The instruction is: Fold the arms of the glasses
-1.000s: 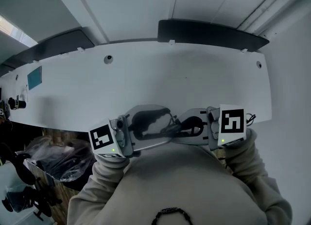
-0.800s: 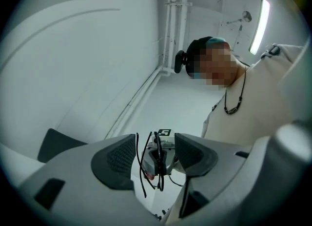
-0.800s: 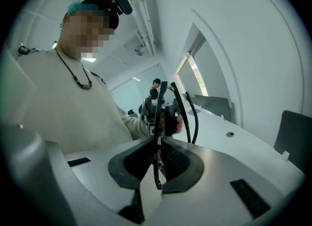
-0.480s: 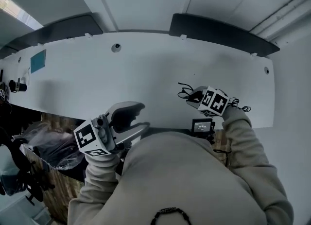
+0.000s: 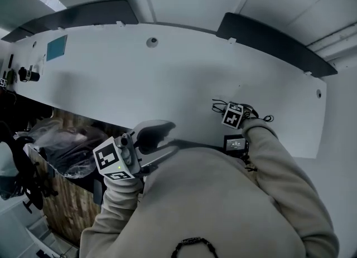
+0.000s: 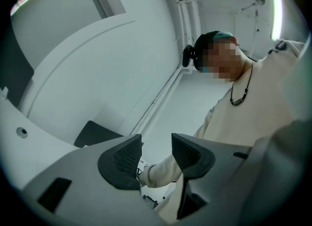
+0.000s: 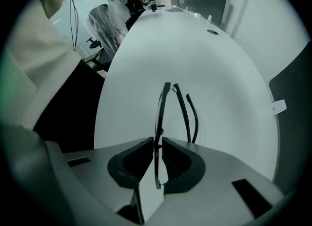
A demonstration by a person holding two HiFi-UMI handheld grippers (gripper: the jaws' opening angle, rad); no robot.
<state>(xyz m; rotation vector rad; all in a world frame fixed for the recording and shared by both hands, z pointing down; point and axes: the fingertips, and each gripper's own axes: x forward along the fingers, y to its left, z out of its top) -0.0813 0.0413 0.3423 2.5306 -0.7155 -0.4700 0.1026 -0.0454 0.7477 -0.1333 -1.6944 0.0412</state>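
Black glasses (image 7: 178, 113) pinched in outstretched right hand-held gripper (image 7: 158, 159), left hand-held gripper (image 6: 156, 151) apart, empty (just narrowing), near chest (image 5: 212, 207).

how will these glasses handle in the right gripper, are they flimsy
Probably light: the right gripper holds the glasses by a pinch at one edge alone. Likely fragile and a bit springy, since the frame and arms look very thin. The arms seem to hang from hinges at the far end, so they may swing if jolted.
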